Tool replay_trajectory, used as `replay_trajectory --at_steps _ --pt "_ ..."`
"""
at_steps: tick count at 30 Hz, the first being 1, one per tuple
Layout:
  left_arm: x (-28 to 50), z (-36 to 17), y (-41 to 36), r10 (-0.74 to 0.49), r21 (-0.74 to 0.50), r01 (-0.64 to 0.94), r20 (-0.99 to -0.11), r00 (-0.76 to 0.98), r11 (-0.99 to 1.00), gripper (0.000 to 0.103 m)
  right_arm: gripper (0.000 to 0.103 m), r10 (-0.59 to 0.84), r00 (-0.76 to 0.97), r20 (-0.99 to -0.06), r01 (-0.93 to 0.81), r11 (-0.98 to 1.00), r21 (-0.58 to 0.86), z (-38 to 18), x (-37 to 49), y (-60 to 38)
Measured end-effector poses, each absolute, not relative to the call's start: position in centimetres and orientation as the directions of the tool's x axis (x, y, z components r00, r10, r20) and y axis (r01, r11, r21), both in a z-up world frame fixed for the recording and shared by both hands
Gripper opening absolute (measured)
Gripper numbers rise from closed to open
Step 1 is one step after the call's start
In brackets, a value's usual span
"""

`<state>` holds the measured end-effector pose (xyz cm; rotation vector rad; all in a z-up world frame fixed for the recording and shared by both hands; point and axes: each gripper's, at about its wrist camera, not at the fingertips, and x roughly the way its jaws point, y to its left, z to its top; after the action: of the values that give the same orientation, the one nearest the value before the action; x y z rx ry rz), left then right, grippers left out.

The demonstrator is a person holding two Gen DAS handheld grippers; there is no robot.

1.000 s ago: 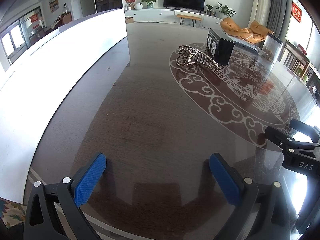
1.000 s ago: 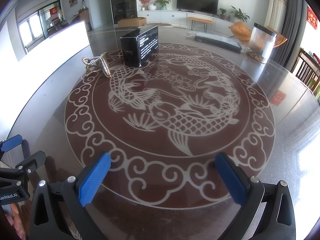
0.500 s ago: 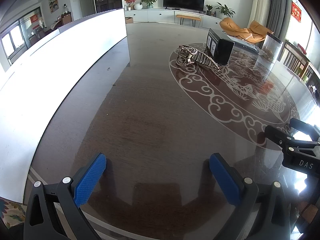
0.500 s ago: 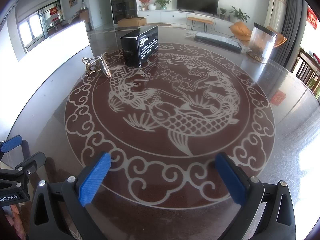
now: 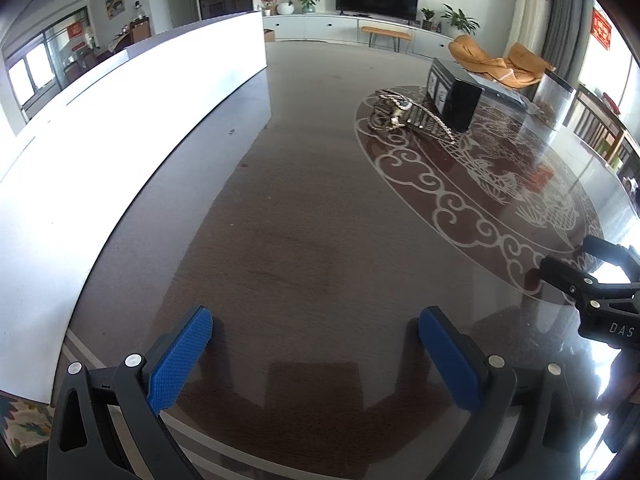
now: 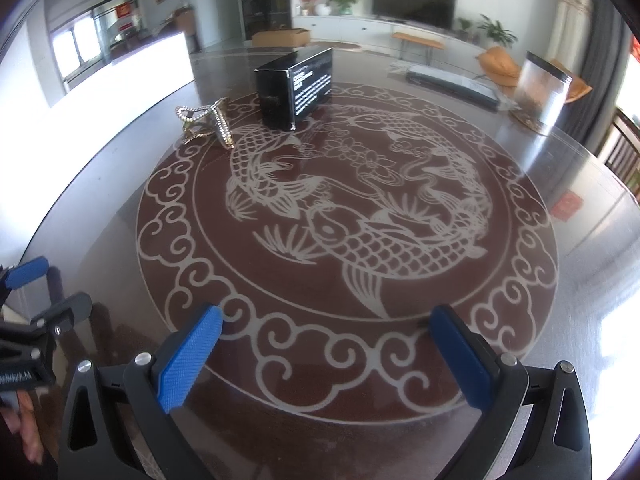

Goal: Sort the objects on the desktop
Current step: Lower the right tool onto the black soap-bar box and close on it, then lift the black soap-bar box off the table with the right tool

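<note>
both my left gripper (image 5: pixel 316 354) and right gripper (image 6: pixel 326 354) hover with jaws wide apart, holding nothing; black box (image 6: pixel 296 86) and jewelled hair clip (image 6: pixel 208 124) rest far ahead of my right jaws, leftward, on the surface (image 6: pixel 580 280).

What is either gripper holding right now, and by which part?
Nothing. The left gripper and right gripper are both open with only table between their fingers. The hair clip and black box lie untouched.
</note>
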<state>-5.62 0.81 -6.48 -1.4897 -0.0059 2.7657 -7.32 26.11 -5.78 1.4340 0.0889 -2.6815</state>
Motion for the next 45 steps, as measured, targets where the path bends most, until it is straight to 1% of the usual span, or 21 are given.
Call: replay_trajectory --at_steps 2,6,9,13,15,18,23,25,26,27,28,29,30,31,35,40,45 --pt "-5.8 -6.5 0.3 -0.012 -0.006 0.031 -0.834 -0.552 -1.000 0.103 0.103 -0.075 -0.543 -0.837 0.145 -0.989 -0.006 -5.8 -8.0 26.2" --pt "-5.7 -6.5 0.3 -0.016 -0.003 0.032 -0.832 -0.555 -0.999 0.103 0.103 -0.127 -0.533 -0.836 0.199 -0.980 0.021 -5.2 -10.1 25.7" --pt "-5.7 -6.5 0.2 -0.018 -0.001 0.034 -0.830 -0.557 -0.999 0.103 0.103 -0.152 -0.585 -0.797 0.198 -0.979 0.041 -3.4 -12.7 25.4" --pt "-5.7 -6.6 0.2 -0.020 0.000 0.036 -0.829 -0.560 -0.999 0.103 0.103 -0.195 -0.640 -0.743 0.148 -0.980 0.130 -0.6 -18.1 25.4" --pt "-5.7 -6.5 0.3 -0.021 0.000 0.037 -0.828 -0.561 -0.999 0.103 0.103 -0.186 -0.643 -0.743 0.118 -0.983 0.144 0.2 -21.1 24.9" --pt "-5.8 -6.5 0.4 -0.021 0.001 0.037 -0.827 -0.561 -0.999 0.103 0.103 -0.156 -0.601 -0.784 0.092 -0.988 0.126 -0.2 -24.9 23.5" --pt "-5.7 -6.5 0.4 -0.021 0.000 0.037 -0.827 -0.561 -0.999 0.103 0.102 -0.072 -0.572 -0.817 0.074 -0.997 0.037 -1.0 -27.7 21.2" --pt "-5.7 -6.5 0.4 -0.021 0.000 0.036 -0.827 -0.561 -0.999 0.103 0.091 -0.061 -0.558 -0.828 0.075 -0.997 0.023 -1.4 -28.6 21.0" --pt "-5.8 -6.6 0.3 -0.021 0.000 0.036 -0.827 -0.562 -0.999 0.103 0.075 -0.057 -0.551 -0.833 0.070 -0.997 0.022 -1.6 -28.7 21.2" --pt "-5.8 -6.6 0.3 -0.021 0.000 0.037 -0.827 -0.562 -0.999 0.103 0.063 -0.064 -0.539 -0.840 0.066 -0.997 0.034 -1.9 -28.9 21.4" --pt "-5.8 -6.5 0.3 -0.021 0.000 0.037 -0.827 -0.562 -0.999 0.103 0.058 -0.074 -0.527 -0.846 0.058 -0.997 0.051 -2.1 -29.0 21.8" --pt "-5.8 -6.5 0.2 -0.021 0.000 0.037 -0.827 -0.562 -0.999 0.103 0.049 -0.087 -0.523 -0.848 0.053 -0.996 0.069 -2.3 -29.0 22.2" --pt "-5.8 -6.5 0.2 -0.021 0.000 0.037 -0.827 -0.562 -0.999 0.103 0.038 -0.101 -0.524 -0.846 0.053 -0.995 0.086 -2.4 -28.8 22.6" --pt "-5.8 -6.5 0.2 -0.021 0.000 0.037 -0.827 -0.562 -0.999 0.103 0.035 -0.119 -0.526 -0.842 0.054 -0.993 0.106 -2.4 -28.5 23.0" --pt "-5.8 -6.5 0.3 -0.021 0.000 0.037 -0.827 -0.562 -0.999 0.103 0.035 -0.167 -0.543 -0.823 0.049 -0.985 0.167 -2.6 -26.6 24.8" --pt "-5.8 -6.6 0.3 -0.021 0.000 0.037 -0.827 -0.562 -0.999 0.103 0.035 -0.301 -0.567 -0.767 -0.004 -0.930 0.368 -2.9 -22.5 29.1" --pt "-5.7 -6.5 0.2 -0.020 0.000 0.035 -0.827 -0.562 -0.999 0.103 0.035 -0.493 -0.568 -0.659 -0.079 -0.764 0.640 -5.3 -15.7 34.3"
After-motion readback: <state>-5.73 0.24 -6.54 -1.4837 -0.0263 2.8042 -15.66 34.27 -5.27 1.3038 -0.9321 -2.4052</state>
